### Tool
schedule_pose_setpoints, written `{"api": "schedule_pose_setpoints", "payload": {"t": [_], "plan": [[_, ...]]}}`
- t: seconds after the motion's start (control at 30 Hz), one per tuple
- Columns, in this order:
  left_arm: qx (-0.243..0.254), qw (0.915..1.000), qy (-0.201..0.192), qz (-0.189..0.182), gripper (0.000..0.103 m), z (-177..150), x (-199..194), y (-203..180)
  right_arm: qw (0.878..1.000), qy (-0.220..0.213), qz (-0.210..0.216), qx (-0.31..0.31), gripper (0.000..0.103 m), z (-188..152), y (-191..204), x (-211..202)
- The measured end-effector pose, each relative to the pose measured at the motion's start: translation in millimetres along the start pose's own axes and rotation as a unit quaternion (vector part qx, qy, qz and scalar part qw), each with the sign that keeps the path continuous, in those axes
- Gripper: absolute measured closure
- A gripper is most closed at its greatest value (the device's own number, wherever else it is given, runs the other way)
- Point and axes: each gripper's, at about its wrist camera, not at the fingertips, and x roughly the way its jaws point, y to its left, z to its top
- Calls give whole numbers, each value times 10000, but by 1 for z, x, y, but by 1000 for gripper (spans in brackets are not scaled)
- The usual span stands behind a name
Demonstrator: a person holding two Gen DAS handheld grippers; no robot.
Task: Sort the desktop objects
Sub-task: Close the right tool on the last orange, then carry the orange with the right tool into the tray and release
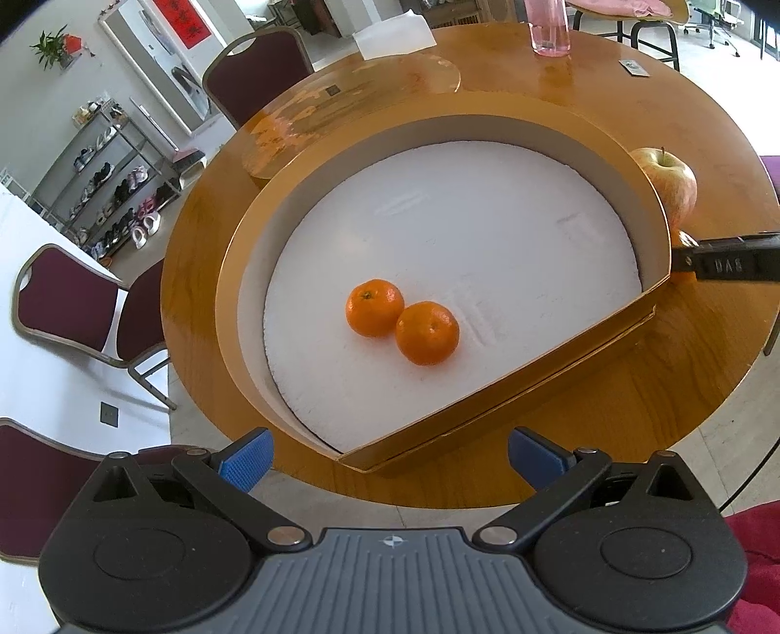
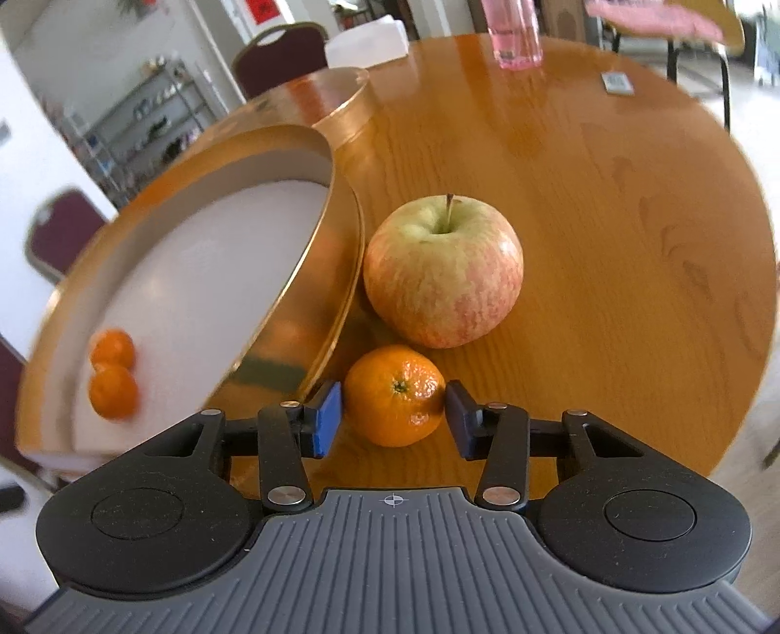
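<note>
- A red paper sign [image 1: 181,19] with dark characters hangs on the far-left wall; the characters are too small to read.
- Below it a metal shoe rack [image 1: 114,180] stands beside maroon chairs [image 1: 73,307].
- The round wooden table [image 1: 609,390] holds a gold half-round box [image 1: 234,273] with a white liner.
- Two mandarins [image 1: 374,307] lie touching each other on the liner, near the box's straight wall.
- The left gripper [image 1: 387,456] hovers at the near edge of the table, its blue-padded jaws wide apart with nothing between them.
- The gold lid [image 1: 351,112] lies behind the box, with a small dark square mark whose writing I cannot make out.
- A pink tumbler [image 1: 550,24] stands at the far side of the table, and a small dark card [image 1: 633,67] lies to its right, its print unreadable.
- An apple [image 2: 442,270] sits upright on the table just beside the box's outer wall, stem up.
- A third mandarin [image 2: 395,395] rests on the table just in front of the apple, close to the box's corner.
- The right gripper [image 2: 394,414] is clamped on the third mandarin, both pads pressing its sides.
- In the left wrist view, that gripper's black finger reaches in from the right edge; raised lettering on it looks like "DAS", though I cannot be sure.
</note>
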Motion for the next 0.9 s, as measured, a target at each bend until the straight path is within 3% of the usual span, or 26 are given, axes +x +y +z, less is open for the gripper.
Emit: {"api": "schedule_pose_setpoints", "payload": {"t": [0.13,0.27,0.57,0.73,0.9], "plan": [[-20,10000,-4,-37,0,-1,0,0,9985,166,-365,-365,56,-3,9,-8],[7,10000,-27,-70,0,-1,-1,-2,9977,235,-430,-461,56,-4,10,-11],[-70,10000,-27,-39,0,-6,-3,2,9976,434,-411,-361,41,0,13,-8],[-113,9999,-23,-39,0,-8,-3,4,9969,653,-387,-206,41,4,12,-2],[-123,9999,-42,-64,0,-9,-5,5,9958,774,-465,-129,48,6,13,2]]}}
